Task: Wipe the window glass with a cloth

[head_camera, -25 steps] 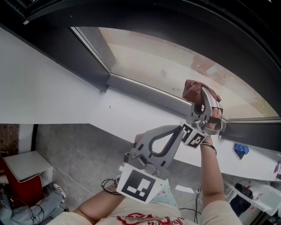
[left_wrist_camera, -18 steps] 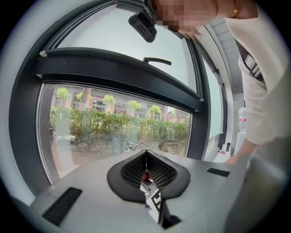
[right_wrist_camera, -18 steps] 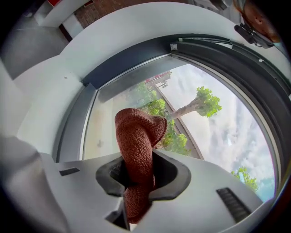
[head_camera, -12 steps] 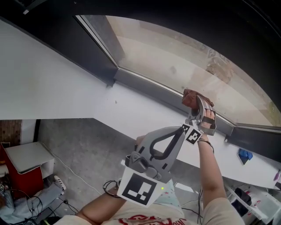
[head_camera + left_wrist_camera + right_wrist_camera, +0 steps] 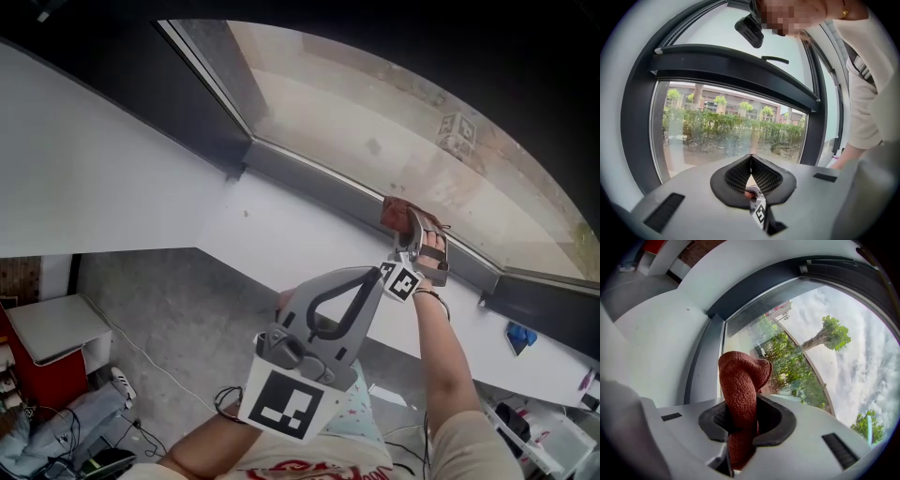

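The window glass fills the top of the head view, above a dark lower frame. My right gripper is stretched out to the bottom edge of the glass, shut on a red-brown cloth. In the right gripper view the cloth stands up out of the shut jaws of the right gripper, close to the glass. My left gripper is held back near my body, just behind the right one. In the left gripper view the left gripper is shut, its pads meeting on nothing, facing the glass.
A white sill runs below the frame, with a small blue object on it at the right. On the grey floor at the lower left stand a red-and-white box and loose cables. A sleeve shows at the right.
The right gripper with the cloth has moved down and a little left, to the glass's bottom edge. The head view now shows more glass. The left gripper has hardly moved.
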Demonstrator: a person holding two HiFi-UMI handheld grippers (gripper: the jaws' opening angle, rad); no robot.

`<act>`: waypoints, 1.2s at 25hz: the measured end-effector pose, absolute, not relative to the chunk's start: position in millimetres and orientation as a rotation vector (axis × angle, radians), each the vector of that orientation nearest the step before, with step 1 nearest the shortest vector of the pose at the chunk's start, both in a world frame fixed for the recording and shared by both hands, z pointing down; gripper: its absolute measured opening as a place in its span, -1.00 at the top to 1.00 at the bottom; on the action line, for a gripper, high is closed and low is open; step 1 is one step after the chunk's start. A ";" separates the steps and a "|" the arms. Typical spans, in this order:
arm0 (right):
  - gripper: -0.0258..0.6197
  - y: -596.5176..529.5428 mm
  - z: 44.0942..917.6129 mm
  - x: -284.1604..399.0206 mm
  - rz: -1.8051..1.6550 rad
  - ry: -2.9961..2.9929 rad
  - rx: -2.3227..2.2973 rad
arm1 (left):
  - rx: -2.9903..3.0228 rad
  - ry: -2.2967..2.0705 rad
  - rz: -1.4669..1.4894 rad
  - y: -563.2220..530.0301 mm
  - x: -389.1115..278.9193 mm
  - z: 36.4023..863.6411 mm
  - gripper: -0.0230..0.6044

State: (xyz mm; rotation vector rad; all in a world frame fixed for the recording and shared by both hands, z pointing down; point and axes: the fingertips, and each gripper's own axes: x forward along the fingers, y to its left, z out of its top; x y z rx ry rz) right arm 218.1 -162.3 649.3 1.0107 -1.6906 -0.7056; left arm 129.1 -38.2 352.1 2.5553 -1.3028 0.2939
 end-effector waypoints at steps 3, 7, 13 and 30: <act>0.63 -161.6 694.1 231.7 -0.452 -1.658 0.929 | 2.553 -1.293 0.306 -40.2 133.4 356.7 0.86; 0.64 -161.2 718.8 238.4 -0.325 -1.630 0.935 | 2.547 -1.283 0.316 -42.4 134.4 361.4 0.86; 0.64 -161.3 748.1 242.0 -0.247 -1.589 0.794 | 2.546 -1.278 0.324 -46.5 129.7 365.2 0.86; 0.64 -161.6 286.3 180.9 -1.066 -1.807 1.298 | 2.635 -1.317 0.303 -41.5 124.6 324.2 0.86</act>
